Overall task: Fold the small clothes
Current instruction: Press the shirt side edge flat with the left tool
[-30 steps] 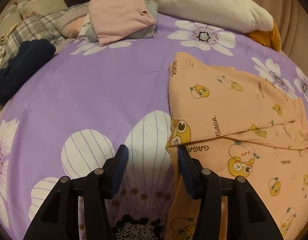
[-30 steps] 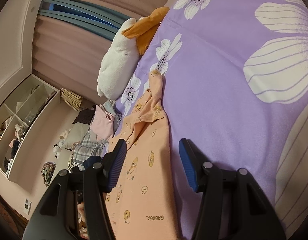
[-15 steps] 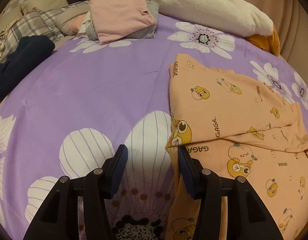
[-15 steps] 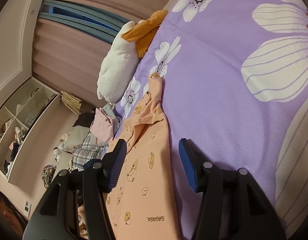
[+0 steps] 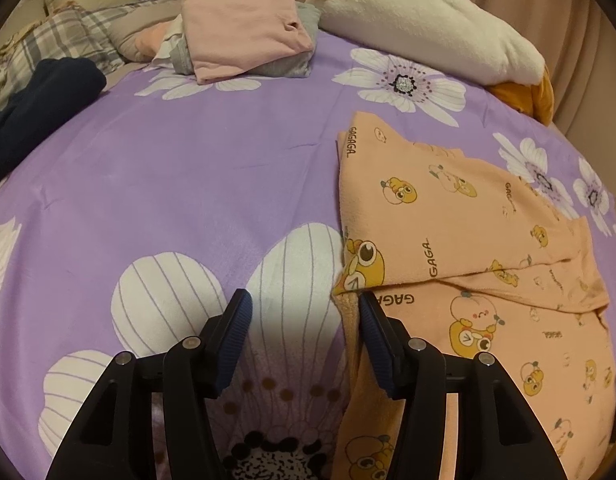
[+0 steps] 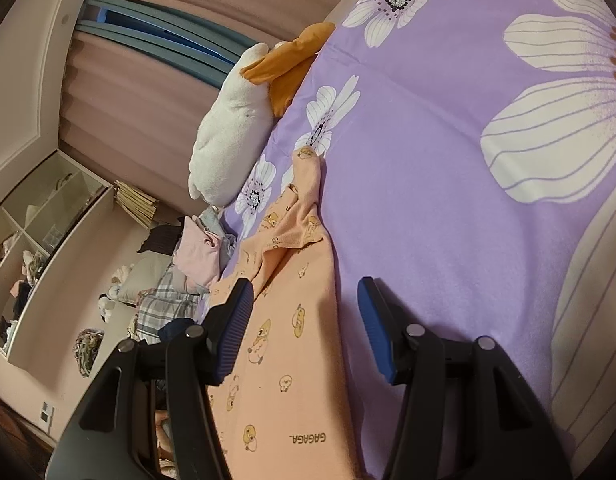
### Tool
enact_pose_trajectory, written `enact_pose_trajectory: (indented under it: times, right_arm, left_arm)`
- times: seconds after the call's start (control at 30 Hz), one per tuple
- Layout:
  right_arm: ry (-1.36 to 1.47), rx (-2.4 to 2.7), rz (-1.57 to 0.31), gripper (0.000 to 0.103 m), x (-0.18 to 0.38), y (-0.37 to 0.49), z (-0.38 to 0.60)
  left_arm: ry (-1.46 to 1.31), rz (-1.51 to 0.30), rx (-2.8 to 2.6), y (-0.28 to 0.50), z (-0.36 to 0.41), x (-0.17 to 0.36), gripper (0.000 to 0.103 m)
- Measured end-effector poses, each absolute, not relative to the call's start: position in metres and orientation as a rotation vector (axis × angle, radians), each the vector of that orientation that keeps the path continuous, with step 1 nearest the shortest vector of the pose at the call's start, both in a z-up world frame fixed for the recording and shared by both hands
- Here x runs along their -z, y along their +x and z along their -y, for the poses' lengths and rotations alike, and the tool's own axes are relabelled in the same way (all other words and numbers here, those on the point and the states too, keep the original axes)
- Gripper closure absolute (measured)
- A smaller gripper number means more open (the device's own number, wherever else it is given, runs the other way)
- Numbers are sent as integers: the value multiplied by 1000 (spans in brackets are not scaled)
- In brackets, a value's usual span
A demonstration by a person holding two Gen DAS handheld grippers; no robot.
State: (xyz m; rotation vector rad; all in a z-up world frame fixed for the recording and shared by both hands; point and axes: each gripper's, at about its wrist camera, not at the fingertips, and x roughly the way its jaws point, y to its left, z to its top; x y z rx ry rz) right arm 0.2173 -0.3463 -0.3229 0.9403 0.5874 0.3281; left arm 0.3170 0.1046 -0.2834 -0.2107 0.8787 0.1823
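An orange child's garment (image 5: 448, 240) printed with cartoon ducks lies on the purple flowered bed sheet (image 5: 187, 180), its top part folded down over the rest. My left gripper (image 5: 303, 300) hovers at the garment's left edge. Its jaws are opening, and the edge lies just inside the right finger (image 5: 374, 328) without being pinched. In the right wrist view the same garment (image 6: 291, 340) stretches away from me. My right gripper (image 6: 305, 284) stands open over its right edge, with cloth and sheet showing between the fingers.
A stack of folded clothes with a pink one on top (image 5: 243, 44) sits at the far side of the bed. Beside it lie a white and orange plush pillow (image 5: 424, 28), a dark navy garment (image 5: 39, 100) and plaid cloth (image 5: 63, 36). A white shelf unit (image 6: 39, 240) stands by the wall.
The left wrist view has tipped slightly, and its fingers stand a touch wider apart. The orange garment and the right gripper have stayed put.
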Motion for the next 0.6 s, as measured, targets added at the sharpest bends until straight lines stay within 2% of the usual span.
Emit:
enact_pose_trajectory:
  times: [0.6]
  right_arm:
    - [1093, -433, -512, 49, 332, 210, 362]
  left_arm:
    - [-171, -878, -200, 317, -100, 285, 43]
